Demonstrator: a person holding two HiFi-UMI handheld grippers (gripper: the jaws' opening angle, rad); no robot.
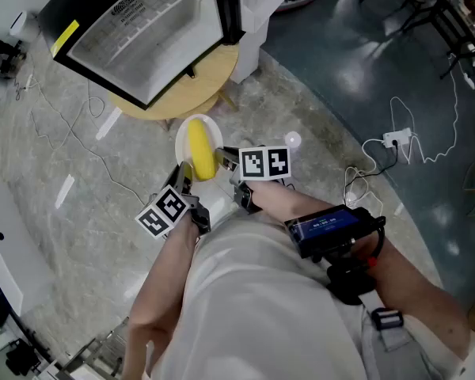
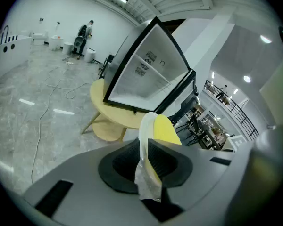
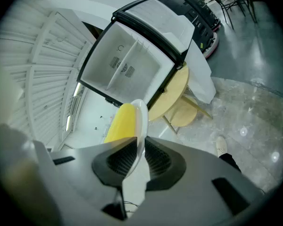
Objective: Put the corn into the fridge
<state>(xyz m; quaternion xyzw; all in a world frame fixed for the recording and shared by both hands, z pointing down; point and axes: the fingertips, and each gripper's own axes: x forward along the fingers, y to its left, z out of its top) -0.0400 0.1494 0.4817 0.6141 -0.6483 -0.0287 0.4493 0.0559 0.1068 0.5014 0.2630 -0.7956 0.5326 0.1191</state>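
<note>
A yellow corn cob [image 1: 200, 150] lies on a small white plate [image 1: 208, 127], held above the floor in front of me. My left gripper [image 1: 184, 179] is shut on the plate's near left rim, and my right gripper [image 1: 229, 161] is shut on its near right rim. In the left gripper view the plate rim [image 2: 145, 131] stands edge-on in the left gripper [image 2: 145, 147], with the corn [image 2: 166, 128] to its right. The right gripper view shows the right gripper [image 3: 137, 152] clamped on the plate [image 3: 140, 119], corn [image 3: 121, 121] to the left. The fridge [image 1: 142, 22] stands ahead with its door open.
The fridge rests on a round wooden table [image 1: 191, 93] with legs below. Cables trail over the grey floor, and a power strip [image 1: 396, 138] lies to the right. A white curved counter [image 1: 4, 275] is at the left. A person [image 2: 83, 34] stands far off.
</note>
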